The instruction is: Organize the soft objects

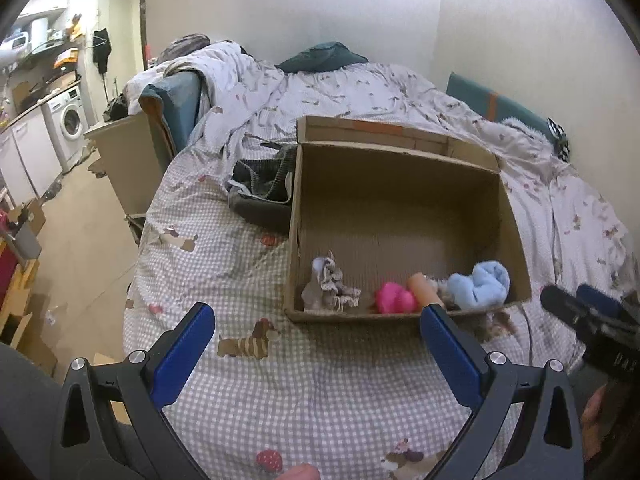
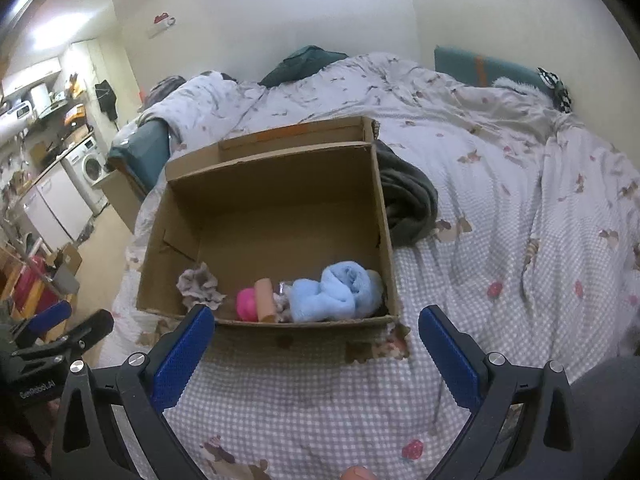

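Observation:
An open cardboard box (image 1: 400, 208) (image 2: 272, 200) sits on the bed. Along its near wall lie a grey patterned cloth (image 1: 328, 284) (image 2: 200, 284), a pink soft toy (image 1: 394, 298) (image 2: 246, 302), a peach roll (image 1: 424, 286) (image 2: 266, 294) and a light blue rolled towel (image 1: 480, 282) (image 2: 338, 290). My left gripper (image 1: 318, 316) is open and empty, above the checked duvet just short of the box. My right gripper (image 2: 316, 320) is open and empty at the box's near wall. Each gripper shows at the edge of the other's view: the right one (image 1: 584, 308), the left one (image 2: 68, 324).
A dark grey garment (image 1: 264, 188) (image 2: 408, 200) lies on the bed against the box's far side. The bed edge drops to the floor on the left (image 1: 80, 240). Teal pillows (image 1: 500, 104) lean on the wall. A washing machine (image 1: 70, 120) stands far left.

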